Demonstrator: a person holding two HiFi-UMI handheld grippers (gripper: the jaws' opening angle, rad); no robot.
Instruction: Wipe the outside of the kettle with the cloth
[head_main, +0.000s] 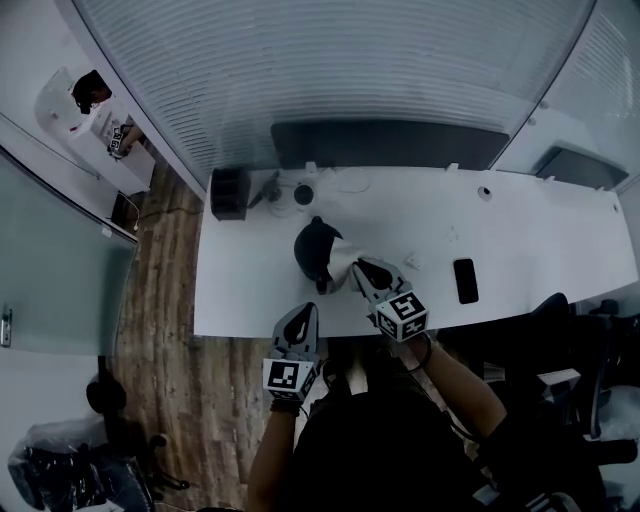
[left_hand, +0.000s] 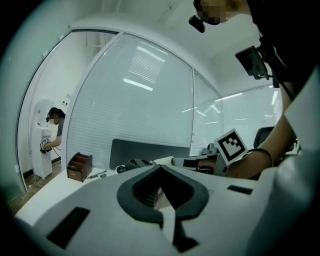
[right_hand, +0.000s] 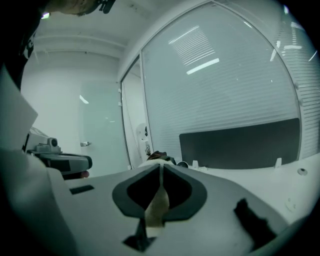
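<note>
A black kettle (head_main: 313, 248) stands on the white desk (head_main: 520, 240), a little in from its front edge. A pale cloth (head_main: 341, 272) lies bunched against the kettle's right side. My right gripper (head_main: 358, 266) is over the desk just right of the kettle and is shut on the cloth; in the right gripper view a strip of cloth (right_hand: 159, 207) hangs between the closed jaws (right_hand: 161, 166), with the kettle's top (right_hand: 160, 155) just beyond. My left gripper (head_main: 303, 312) hangs at the desk's front edge, below the kettle, shut with nothing clearly held (left_hand: 160, 167).
A dark wooden organiser (head_main: 229, 193) and small round items (head_main: 303, 193) sit at the desk's back left. A black screen (head_main: 390, 143) stands along the back edge. A phone (head_main: 465, 280) lies to the right. Office chairs (head_main: 560, 310) crowd the right side.
</note>
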